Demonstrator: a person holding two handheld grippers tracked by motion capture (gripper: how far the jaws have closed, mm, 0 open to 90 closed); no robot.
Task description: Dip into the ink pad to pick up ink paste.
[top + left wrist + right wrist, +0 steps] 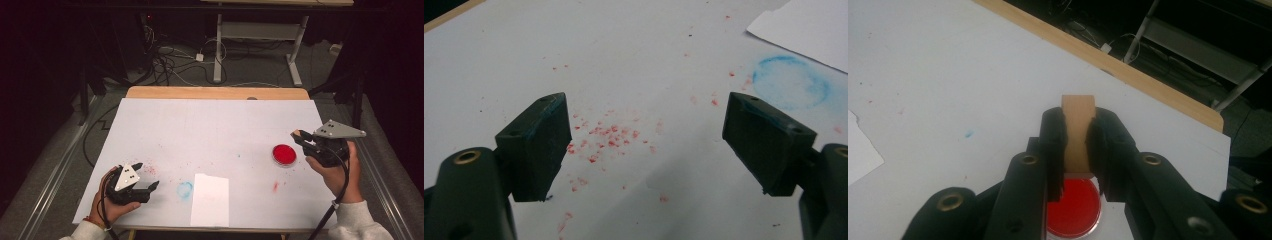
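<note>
A white sheet (215, 125) covers your table. A paper slip (210, 199) lies at its near edge. Your left gripper (147, 176) rests low, jaws wide apart (over red specks). Your right gripper (298, 135) clamps a wooden block (1078, 125) above a red ink pad (284, 154).

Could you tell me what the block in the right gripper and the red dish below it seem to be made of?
The block looks like bare, matte wood: pale tan, flat-faced, no sheen. The red dish seems clear plastic or glass, judging by its translucent rim, holding glossy red ink or a pad; which is unclear.
</note>
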